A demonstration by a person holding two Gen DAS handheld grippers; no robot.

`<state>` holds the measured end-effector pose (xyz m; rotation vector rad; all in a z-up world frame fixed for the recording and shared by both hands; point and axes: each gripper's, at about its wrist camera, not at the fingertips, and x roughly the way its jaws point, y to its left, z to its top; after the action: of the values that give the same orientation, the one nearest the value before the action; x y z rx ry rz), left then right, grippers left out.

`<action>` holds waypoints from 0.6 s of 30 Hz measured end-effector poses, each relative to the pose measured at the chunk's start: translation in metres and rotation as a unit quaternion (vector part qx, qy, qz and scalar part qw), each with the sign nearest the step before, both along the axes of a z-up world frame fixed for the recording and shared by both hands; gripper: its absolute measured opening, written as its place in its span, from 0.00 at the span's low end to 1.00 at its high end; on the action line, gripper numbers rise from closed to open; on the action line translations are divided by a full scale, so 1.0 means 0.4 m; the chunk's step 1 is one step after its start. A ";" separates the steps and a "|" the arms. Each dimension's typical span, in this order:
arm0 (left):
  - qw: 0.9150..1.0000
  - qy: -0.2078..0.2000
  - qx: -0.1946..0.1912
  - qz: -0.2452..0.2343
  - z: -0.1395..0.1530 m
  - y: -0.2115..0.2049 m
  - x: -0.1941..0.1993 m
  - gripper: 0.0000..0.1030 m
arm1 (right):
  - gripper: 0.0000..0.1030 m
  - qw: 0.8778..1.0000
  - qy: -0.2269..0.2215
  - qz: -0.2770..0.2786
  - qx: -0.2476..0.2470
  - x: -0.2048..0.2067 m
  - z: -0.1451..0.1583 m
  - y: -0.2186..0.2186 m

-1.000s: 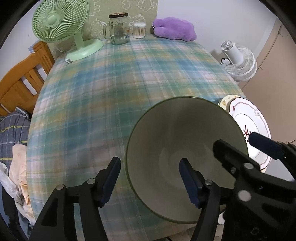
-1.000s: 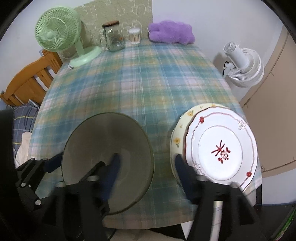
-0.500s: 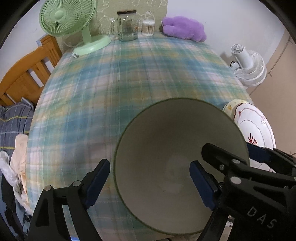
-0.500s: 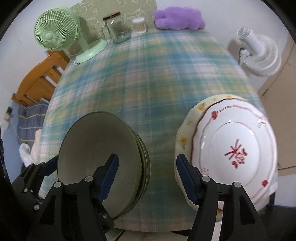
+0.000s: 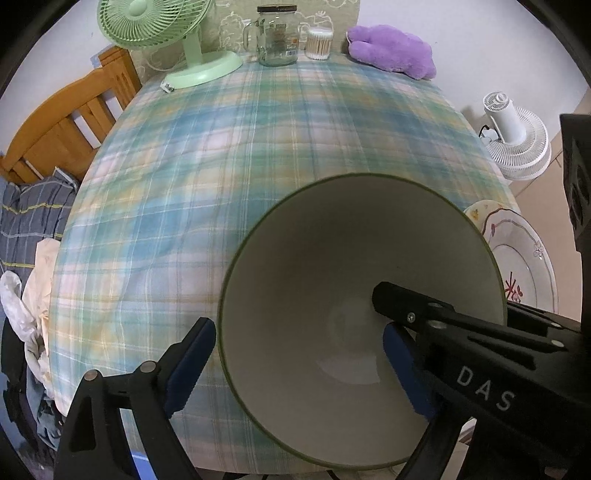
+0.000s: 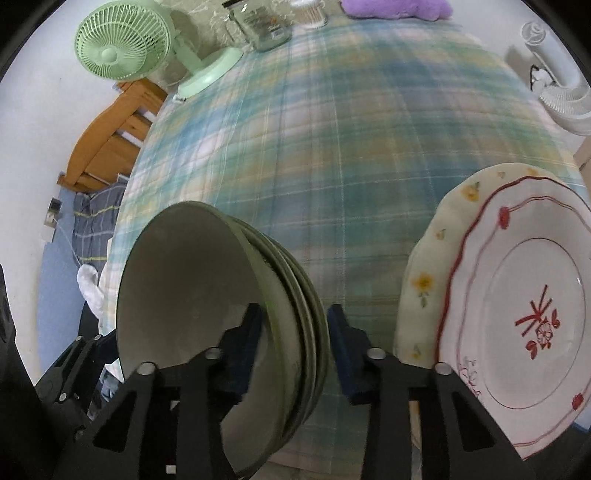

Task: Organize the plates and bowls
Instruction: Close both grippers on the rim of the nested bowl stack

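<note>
- The right gripper's point(image 6: 295, 345) blue-padded fingers point(image 6: 341, 343) straddle the rims of the stacked grey-green ceramic bowls point(image 6: 207, 317) at six o'clock, jaws apart, not yet clamped.
- The left gripper point(image 5: 295, 369) likewise brackets the near rim, spread wide.
- The red-trimmed white porcelain plates point(image 6: 517, 314) sit stacked at four o'clock.
- Judged step: securing the bowl stack; next, the right fingers should pinch squarely before any lift.

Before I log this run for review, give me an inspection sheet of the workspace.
Surface: plaid tablecloth, partly blurred.
Job's things: stacked green-rimmed bowls; two stacked plates at the table's right edge.
Clutter: green fan, glass jar, cotton swab tub, purple plush.
Grippers: left claw open, straddling the bowls' rim; right claw open astride the rim.
Cables: nothing seen.
Surroundings: white fan, wooden bench.
</note>
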<state>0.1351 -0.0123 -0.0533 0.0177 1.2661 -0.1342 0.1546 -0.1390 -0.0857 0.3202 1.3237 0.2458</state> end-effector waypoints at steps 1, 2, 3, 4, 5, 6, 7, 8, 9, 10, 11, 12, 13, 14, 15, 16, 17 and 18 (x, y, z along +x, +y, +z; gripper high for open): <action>1.000 0.001 -0.001 -0.001 -0.001 0.001 0.001 0.93 | 0.36 1.000 0.000 0.001 -0.001 0.002 0.000 0.001; 1.000 0.003 -0.004 -0.003 -0.003 0.003 0.003 0.93 | 0.36 1.000 0.000 0.002 -0.004 0.004 0.001 0.003; 1.000 0.004 -0.008 -0.004 -0.005 0.005 0.006 0.94 | 0.36 1.000 0.000 0.002 -0.006 0.004 0.001 0.004; 1.000 0.005 -0.012 -0.005 -0.008 0.008 0.007 0.94 | 0.36 1.000 0.000 0.002 -0.007 0.005 0.001 0.004; 1.000 0.007 -0.018 -0.007 -0.013 0.013 0.010 0.95 | 0.36 1.000 0.000 0.001 -0.009 0.006 0.001 0.006; 1.000 0.008 -0.020 -0.008 -0.015 0.016 0.011 0.95 | 0.36 1.000 0.000 0.001 -0.011 0.006 0.002 0.007; 1.000 0.007 -0.023 -0.010 -0.018 0.020 0.013 0.96 | 0.36 1.000 0.000 -0.001 -0.014 0.005 0.002 0.008; 1.000 0.006 -0.027 -0.012 -0.022 0.025 0.015 0.95 | 0.36 1.000 0.000 -0.003 -0.017 0.005 0.003 0.010; 1.000 0.007 -0.028 -0.012 -0.027 0.029 0.018 0.95 | 0.36 1.000 0.000 -0.006 -0.020 0.005 0.004 0.012; 1.000 0.010 -0.025 -0.011 -0.037 0.036 0.024 0.94 | 0.36 1.000 0.000 -0.008 -0.021 0.005 0.004 0.012; 1.000 0.013 -0.026 -0.011 -0.041 0.040 0.026 0.92 | 0.36 1.000 0.001 -0.012 -0.026 0.006 0.004 0.018; 0.999 0.018 -0.033 -0.012 -0.049 0.047 0.031 0.91 | 0.37 0.999 0.001 -0.013 -0.029 0.006 0.005 0.019; 0.999 0.021 -0.041 -0.014 -0.055 0.051 0.033 0.91 | 0.37 0.999 0.002 -0.016 -0.037 0.006 0.008 0.025; 0.998 0.023 -0.051 -0.015 -0.061 0.055 0.034 0.91 | 0.37 0.999 0.002 -0.018 -0.043 0.006 0.009 0.028; 0.998 0.021 -0.055 -0.017 -0.061 0.055 0.033 0.91 | 0.37 0.999 0.002 -0.019 -0.047 0.007 0.009 0.029; 0.998 0.020 -0.059 -0.020 -0.060 0.052 0.032 0.89 | 0.38 0.999 0.002 -0.023 -0.049 0.007 0.010 0.030; 0.997 0.019 -0.068 -0.028 -0.061 0.046 0.032 0.88 | 0.38 0.998 0.003 -0.024 -0.050 0.006 0.009 0.029; 0.997 0.016 -0.070 -0.030 -0.060 0.044 0.032 0.87 | 0.37 0.998 0.003 -0.025 -0.049 0.005 0.009 0.029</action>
<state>0.1478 0.0055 -0.0774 -0.0678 1.2867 -0.2749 0.1566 -0.1274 -0.0820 0.2706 1.3276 0.1383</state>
